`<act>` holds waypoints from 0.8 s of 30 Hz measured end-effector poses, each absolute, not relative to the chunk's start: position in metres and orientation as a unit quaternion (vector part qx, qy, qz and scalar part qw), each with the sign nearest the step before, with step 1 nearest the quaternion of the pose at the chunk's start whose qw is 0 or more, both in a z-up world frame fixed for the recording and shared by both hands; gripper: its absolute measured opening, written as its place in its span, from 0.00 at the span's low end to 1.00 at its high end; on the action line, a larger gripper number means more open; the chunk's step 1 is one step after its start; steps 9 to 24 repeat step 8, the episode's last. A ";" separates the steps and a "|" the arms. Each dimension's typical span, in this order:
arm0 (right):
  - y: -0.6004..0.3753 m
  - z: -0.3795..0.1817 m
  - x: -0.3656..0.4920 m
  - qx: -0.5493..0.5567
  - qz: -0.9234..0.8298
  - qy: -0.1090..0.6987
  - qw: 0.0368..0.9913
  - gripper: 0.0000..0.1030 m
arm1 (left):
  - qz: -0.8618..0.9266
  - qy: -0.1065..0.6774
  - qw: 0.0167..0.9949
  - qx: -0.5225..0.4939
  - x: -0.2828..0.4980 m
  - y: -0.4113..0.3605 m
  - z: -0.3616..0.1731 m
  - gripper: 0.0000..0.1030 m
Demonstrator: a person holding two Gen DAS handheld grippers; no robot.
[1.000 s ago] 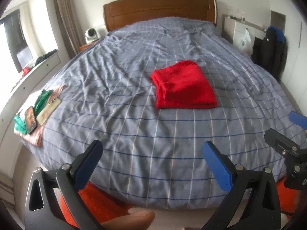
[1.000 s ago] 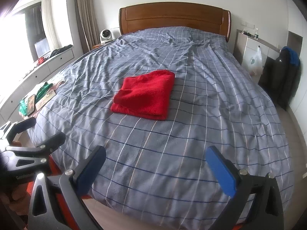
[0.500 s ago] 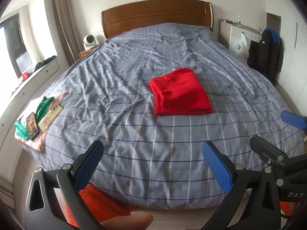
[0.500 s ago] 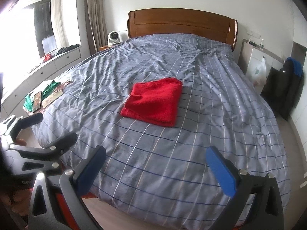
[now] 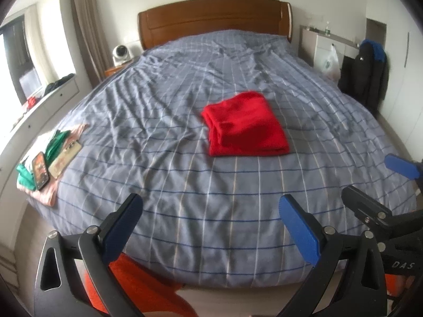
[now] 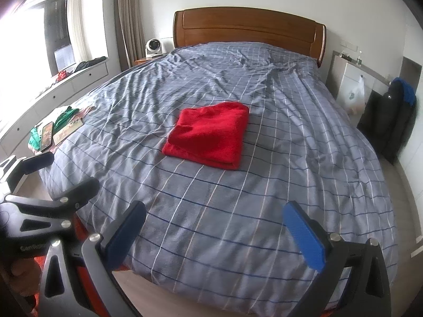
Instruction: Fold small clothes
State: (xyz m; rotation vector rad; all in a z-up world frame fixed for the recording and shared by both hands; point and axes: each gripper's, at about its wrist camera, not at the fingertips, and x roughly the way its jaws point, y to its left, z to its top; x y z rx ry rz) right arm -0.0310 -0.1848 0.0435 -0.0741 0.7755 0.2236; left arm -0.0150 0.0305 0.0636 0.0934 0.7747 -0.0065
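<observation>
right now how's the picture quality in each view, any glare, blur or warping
Left wrist view: red folded cloth slightly soft, bed bulges from fisheye warping, dark corners. Right wrist view: window blown out at left, cloth sharper, same barrel bend in the headboard.

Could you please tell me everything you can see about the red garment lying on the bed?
The red garment is folded into a neat, roughly rectangular stack of several layers, with layered edges visible along one side. It looks like soft, fuzzy knit or fleece in a plain bright red. It lies flat near the middle of the grey checked duvet, which alone touches it. Both grippers are open and well short of it.
</observation>
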 end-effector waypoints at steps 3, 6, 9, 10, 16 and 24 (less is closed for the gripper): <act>-0.187 0.043 -0.031 -0.034 0.108 0.377 0.919 0.99 | -0.007 0.378 0.925 0.041 -0.015 0.031 0.064 1.00; -0.188 0.043 -0.030 -0.033 0.107 0.377 0.919 0.99 | -0.004 0.375 0.926 0.043 -0.015 0.031 0.064 1.00; -0.189 0.043 -0.030 -0.033 0.106 0.377 0.919 0.99 | -0.002 0.374 0.926 0.044 -0.016 0.031 0.064 1.00; -0.189 0.043 -0.030 -0.033 0.106 0.377 0.919 0.99 | -0.002 0.374 0.926 0.044 -0.016 0.031 0.064 1.00; -0.189 0.043 -0.030 -0.033 0.106 0.377 0.919 0.99 | -0.002 0.374 0.926 0.044 -0.016 0.031 0.064 1.00; -0.189 0.043 -0.030 -0.033 0.106 0.377 0.919 0.99 | -0.002 0.374 0.926 0.044 -0.016 0.031 0.064 1.00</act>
